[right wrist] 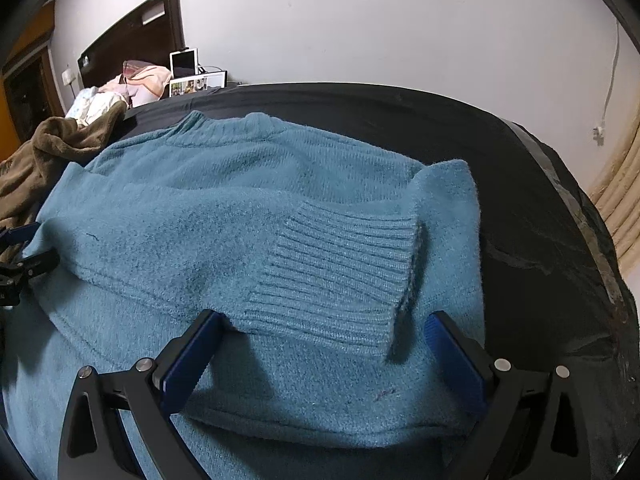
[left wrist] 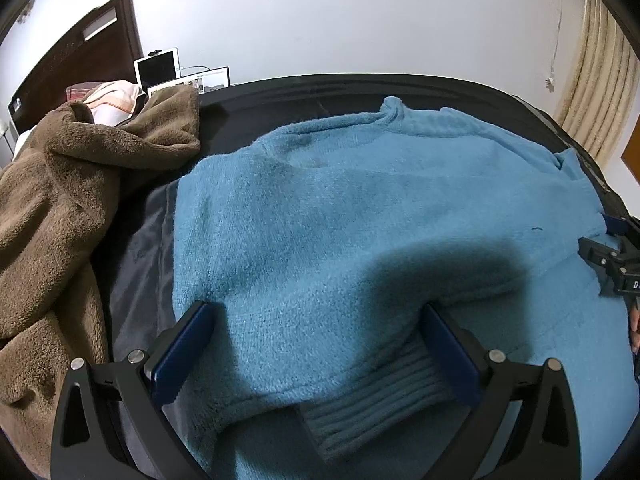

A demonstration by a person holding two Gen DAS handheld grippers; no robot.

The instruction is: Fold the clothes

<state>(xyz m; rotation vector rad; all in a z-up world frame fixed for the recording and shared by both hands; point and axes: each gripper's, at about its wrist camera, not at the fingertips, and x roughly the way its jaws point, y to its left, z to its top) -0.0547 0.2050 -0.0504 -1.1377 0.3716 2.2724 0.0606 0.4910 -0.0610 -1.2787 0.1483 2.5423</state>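
A fuzzy blue sweater [left wrist: 340, 208] lies spread on a black covered surface [left wrist: 280, 92]. In the left wrist view its folded part covers a ribbed cuff [left wrist: 360, 404] near the camera. My left gripper [left wrist: 318, 316] is open, its blue pads wide apart over that fold. In the right wrist view a sleeve lies folded across the sweater [right wrist: 180, 200], its ribbed cuff [right wrist: 340, 276] flat on top. My right gripper [right wrist: 322, 326] is open just short of this cuff, holding nothing. Each gripper shows at the edge of the other's view, resting at the sweater's side.
A brown fleece garment [left wrist: 60, 200] is heaped at the left of the surface. Behind it are a dark headboard [left wrist: 80, 52], pillows, a tablet [left wrist: 158, 66] and a laptop. The black surface's edge [right wrist: 560, 240] drops off at the right, near a curtain.
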